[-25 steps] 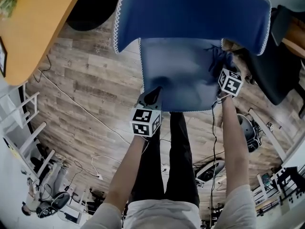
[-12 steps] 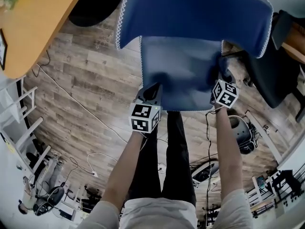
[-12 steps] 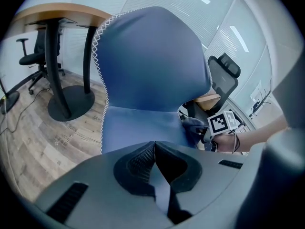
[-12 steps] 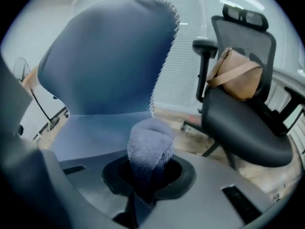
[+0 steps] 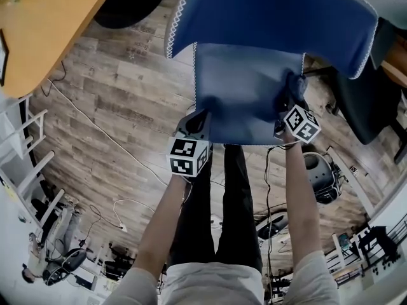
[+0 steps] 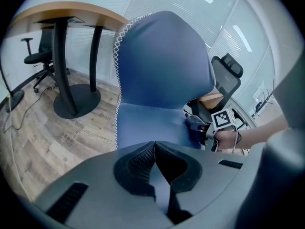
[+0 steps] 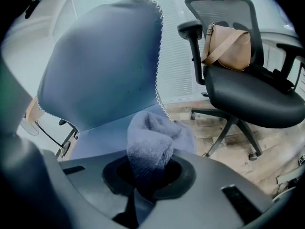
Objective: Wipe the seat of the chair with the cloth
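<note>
The blue chair's seat (image 5: 241, 94) lies below its tall blue backrest (image 5: 273, 18) in the head view. My right gripper (image 5: 289, 99) rests on the seat's right side, near the front edge. It is shut on a bunched grey-blue cloth (image 7: 152, 137), which bulges out of the jaws and touches the seat (image 7: 102, 132). The left gripper view shows that cloth (image 6: 194, 123) against the seat's right edge. My left gripper (image 5: 194, 124) sits at the seat's front left corner. Its jaws are shut, tips meeting (image 6: 155, 149) over the seat (image 6: 143, 123).
A wooden table (image 5: 44, 30) with a black round base (image 5: 130, 8) stands to the left. A black office chair (image 7: 248, 89) carrying a tan bag (image 7: 228, 39) is close on the right. Cables (image 5: 117, 148) run over the wood floor. The person's legs (image 5: 222, 215) stand before the seat.
The right gripper has dragged the cloth down the seat's right side toward the front edge. The left gripper has stayed at the front left corner.
</note>
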A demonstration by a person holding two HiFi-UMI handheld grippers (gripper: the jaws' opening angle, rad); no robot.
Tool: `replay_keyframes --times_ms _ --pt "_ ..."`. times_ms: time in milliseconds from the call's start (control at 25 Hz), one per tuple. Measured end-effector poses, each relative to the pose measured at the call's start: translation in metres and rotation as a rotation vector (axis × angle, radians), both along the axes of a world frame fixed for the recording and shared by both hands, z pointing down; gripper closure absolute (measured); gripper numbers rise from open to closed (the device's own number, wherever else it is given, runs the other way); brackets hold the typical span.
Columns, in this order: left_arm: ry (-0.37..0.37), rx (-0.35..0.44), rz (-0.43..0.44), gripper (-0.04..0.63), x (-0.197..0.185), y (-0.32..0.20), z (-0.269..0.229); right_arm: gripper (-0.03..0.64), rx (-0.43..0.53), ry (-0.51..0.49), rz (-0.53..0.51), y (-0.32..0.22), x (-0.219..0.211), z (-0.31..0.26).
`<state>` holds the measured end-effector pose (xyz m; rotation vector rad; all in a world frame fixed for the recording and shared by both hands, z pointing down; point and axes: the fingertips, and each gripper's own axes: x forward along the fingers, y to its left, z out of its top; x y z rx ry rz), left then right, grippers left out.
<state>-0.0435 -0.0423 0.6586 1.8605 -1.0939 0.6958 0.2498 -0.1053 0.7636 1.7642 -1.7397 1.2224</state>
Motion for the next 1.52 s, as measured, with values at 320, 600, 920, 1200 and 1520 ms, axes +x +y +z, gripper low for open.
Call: replay_keyframes --times_ms 320,600,920,1200,1520 --pt "0.028 -0.007 -0.006 0.569 -0.001 0.010 0.000 0.561 0.008 -0.013 -0.060 0.003 -0.025 -0.002" --pt "0.038 0.006 -0.038 0.569 -0.021 0.005 -0.002 0.562 0.021 -0.052 -0.108 0.001 -0.079 -0.003" --pt "0.042 0.011 -0.079 0.569 -0.043 0.004 0.000 0.562 0.022 -0.075 -0.193 0.002 -0.146 -0.003" --pt "0.051 -0.001 -0.108 0.569 -0.059 0.012 0.004 0.562 0.011 -0.085 -0.177 0.004 -0.166 -0.002" --pt "0.058 0.005 -0.110 0.569 -0.071 0.014 0.004 0.563 0.013 -0.123 -0.242 0.008 -0.207 -0.004"
